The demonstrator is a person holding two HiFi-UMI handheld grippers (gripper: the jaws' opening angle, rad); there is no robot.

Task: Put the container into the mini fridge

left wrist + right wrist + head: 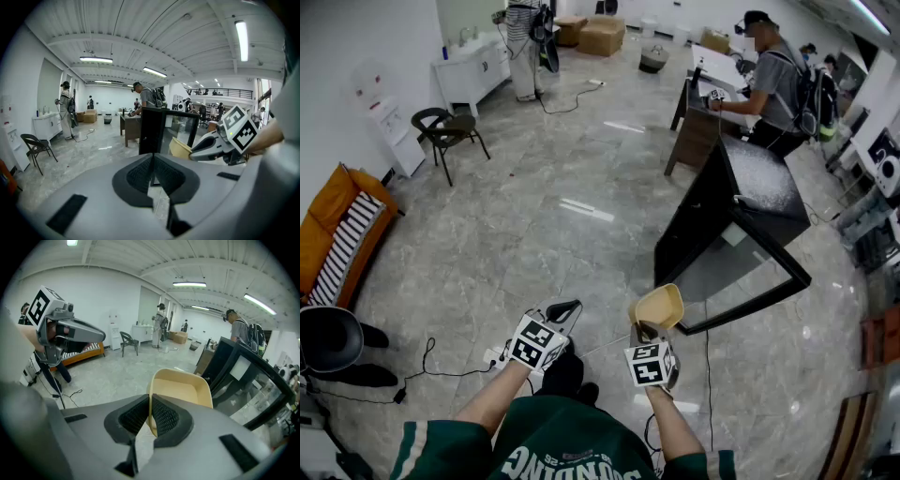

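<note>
Standing at two o'clock, the mini fridge (698,220) had its glass door swung open. The tan container (658,307) hung near that door, not yet inside, its rim pinched by the right gripper (643,328). The left gripper (565,308) was closed on nothing. This looked like the carrying step, and the next move called for a reach into the opening.

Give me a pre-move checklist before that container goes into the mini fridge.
1. Right gripper shut on the rim of the beige container: ok.
2. Container looks empty, nothing to spill: ok.
3. Glass door of the mini fridge swung open: ok.
4. Free space inside the fridge: cannot tell, the interior is not shown.
5. Container at the opening: not ok, it is held apart from the fridge.
6. Left gripper shut on nothing, free to help: ok.
</note>
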